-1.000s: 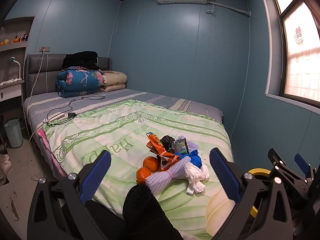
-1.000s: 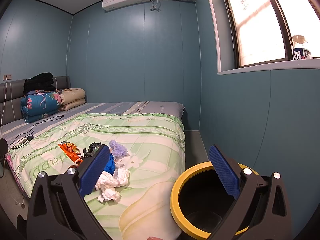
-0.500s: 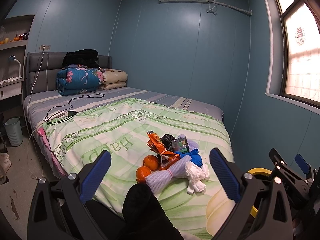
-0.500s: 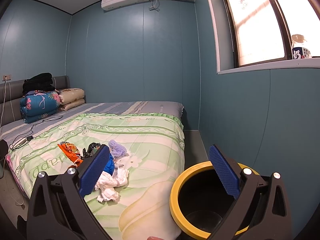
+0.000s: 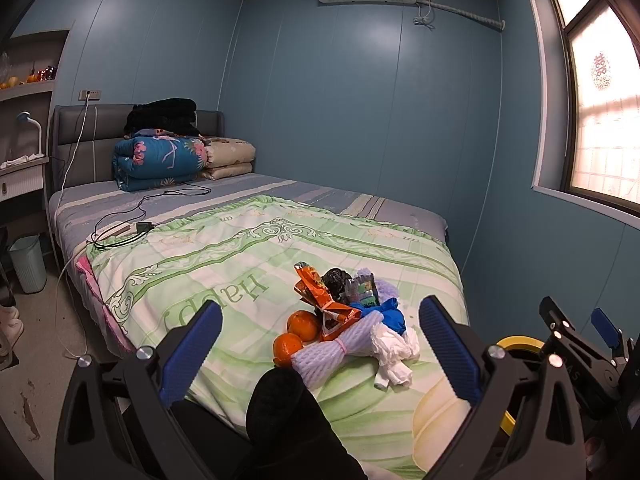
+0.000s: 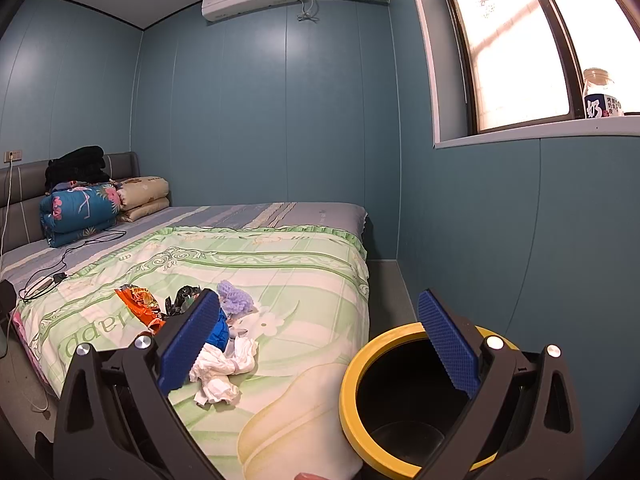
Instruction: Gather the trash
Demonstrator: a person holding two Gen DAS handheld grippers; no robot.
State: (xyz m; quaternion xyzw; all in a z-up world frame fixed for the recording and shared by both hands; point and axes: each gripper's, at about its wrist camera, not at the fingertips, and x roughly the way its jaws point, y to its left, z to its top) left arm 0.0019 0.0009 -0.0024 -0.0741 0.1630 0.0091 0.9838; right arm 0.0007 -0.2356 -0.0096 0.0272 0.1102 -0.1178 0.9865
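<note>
A pile of trash lies on the green quilt near the bed's foot: an orange snack wrapper, a black bag, blue plastic, crumpled white tissue, a white foam net and two oranges. My left gripper is open and empty, short of the pile. My right gripper is open and empty, between the pile and a black bin with a yellow rim. The wrapper, tissue and a purple knit piece show in the right wrist view.
The bin stands on the floor at the bed's right corner, by the blue wall. Folded blankets and charger cables lie at the bed's head. A small pale bin stands left of the bed. A bottle sits on the windowsill.
Both views have shifted only slightly. Both grippers stay open and empty and the trash has not moved.
</note>
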